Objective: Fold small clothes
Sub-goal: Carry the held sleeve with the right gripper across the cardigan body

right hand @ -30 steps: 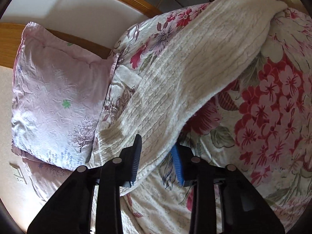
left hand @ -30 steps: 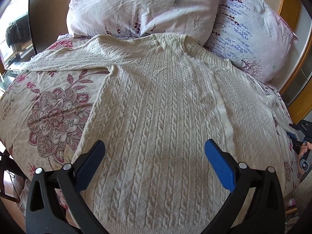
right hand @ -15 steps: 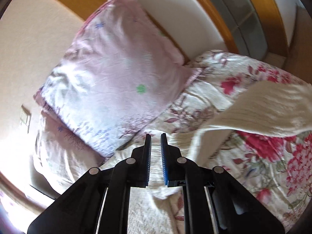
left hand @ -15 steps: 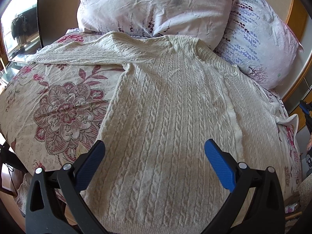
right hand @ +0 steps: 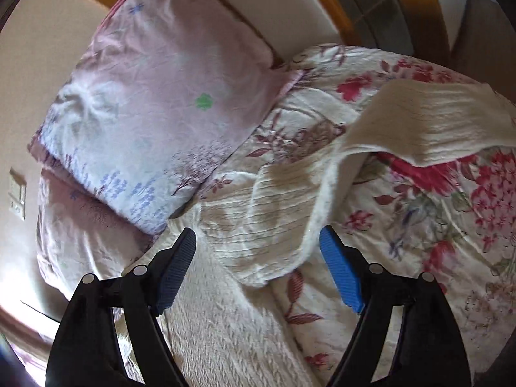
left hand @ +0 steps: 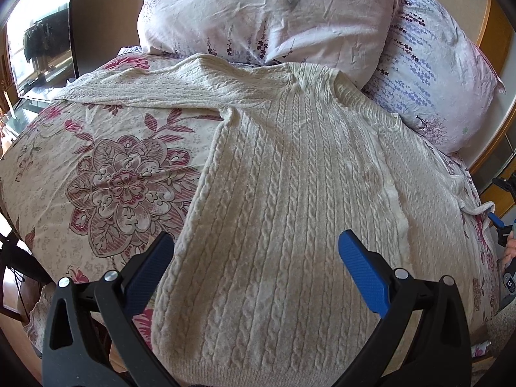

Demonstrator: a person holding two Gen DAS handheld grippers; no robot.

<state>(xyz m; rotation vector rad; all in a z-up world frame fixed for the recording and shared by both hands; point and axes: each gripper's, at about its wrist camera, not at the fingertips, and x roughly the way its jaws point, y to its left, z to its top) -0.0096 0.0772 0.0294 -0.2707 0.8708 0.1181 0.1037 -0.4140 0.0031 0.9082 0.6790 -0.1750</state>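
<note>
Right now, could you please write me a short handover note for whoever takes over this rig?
Left gripper: open, over the sweater's lower body, holding nothing.
Right gripper: jaws have just opened; open and empty above the right sleeve.
Cream cable-knit sweater: flat on the floral bedspread, neck towards the pillows; the other sleeve is spread outwards.
Done: right sleeve partly laid inwards.
Left: both sleeves, then the body.

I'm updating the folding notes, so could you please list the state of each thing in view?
Sweater: spread flat on the bed, not yet folded.
Right sleeve: released, lying rumpled across the bedspread.
Left sleeve: stretched out sideways.
Left gripper: open, empty, above the hem.
Right gripper: jaws just opened, nothing between them.
Pillows: propped at the bed's head.
</note>
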